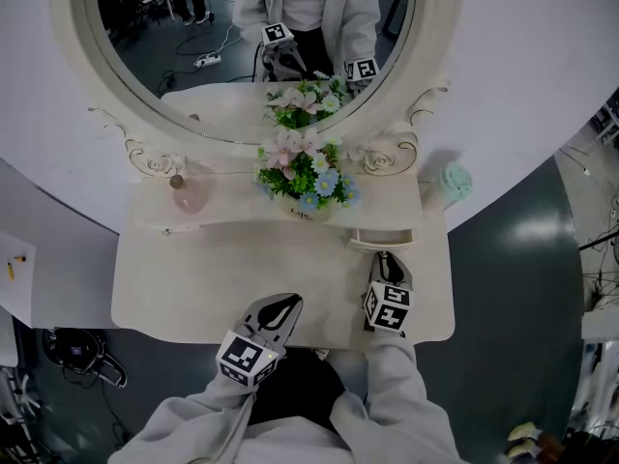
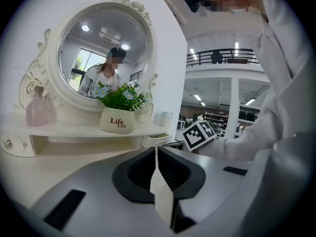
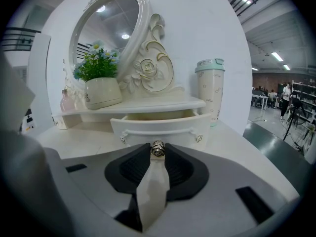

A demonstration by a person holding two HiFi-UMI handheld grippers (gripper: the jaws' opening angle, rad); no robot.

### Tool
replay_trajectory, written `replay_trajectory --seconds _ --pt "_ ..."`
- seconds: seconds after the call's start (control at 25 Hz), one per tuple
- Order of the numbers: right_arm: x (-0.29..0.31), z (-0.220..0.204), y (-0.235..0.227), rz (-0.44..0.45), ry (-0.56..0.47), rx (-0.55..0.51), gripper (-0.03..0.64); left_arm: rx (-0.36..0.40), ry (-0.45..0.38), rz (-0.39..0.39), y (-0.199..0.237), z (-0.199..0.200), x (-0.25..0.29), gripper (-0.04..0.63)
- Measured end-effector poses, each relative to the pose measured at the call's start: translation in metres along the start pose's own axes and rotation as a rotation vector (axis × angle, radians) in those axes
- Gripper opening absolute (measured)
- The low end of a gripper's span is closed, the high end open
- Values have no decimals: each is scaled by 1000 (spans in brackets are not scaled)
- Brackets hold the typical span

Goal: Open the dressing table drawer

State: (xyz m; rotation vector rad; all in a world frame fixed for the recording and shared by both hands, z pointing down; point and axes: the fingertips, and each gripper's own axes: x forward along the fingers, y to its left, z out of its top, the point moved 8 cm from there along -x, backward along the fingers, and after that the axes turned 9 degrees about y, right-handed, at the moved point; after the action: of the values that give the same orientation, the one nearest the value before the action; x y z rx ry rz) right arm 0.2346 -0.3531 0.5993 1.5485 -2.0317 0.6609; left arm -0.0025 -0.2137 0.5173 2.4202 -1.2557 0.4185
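The right gripper [image 3: 157, 151] was clamped on the small metal knob [image 3: 157, 147] of the drawer [image 3: 157, 126], with its jaws pinched around the knob at the middle of the right gripper view. The drawer stood partly out from under the shelf, and its inside showed as a narrow gap above the curved front. In the head view it lay right of centre, just above the right gripper's tips. The left gripper [image 2: 156, 151] held nothing; its jaws were pressed together, and it was at the front edge of the dressing table [image 1: 184, 278], low and centre in the head view. On the shelf sat a flower pot [image 1: 308, 201] at centre and a pink bottle [image 1: 187, 193] to its left. The round mirror [image 1: 174, 56] filled the upper frame. A mint-lidded cup [image 1: 455, 182] stood at the right, beside the shelf.
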Motion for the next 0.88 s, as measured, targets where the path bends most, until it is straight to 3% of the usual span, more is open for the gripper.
replay_trajectory --seconds 0.88 --pt "-9 -8 0 2 4 2 107 12 -20 8 -4 1 -7 29"
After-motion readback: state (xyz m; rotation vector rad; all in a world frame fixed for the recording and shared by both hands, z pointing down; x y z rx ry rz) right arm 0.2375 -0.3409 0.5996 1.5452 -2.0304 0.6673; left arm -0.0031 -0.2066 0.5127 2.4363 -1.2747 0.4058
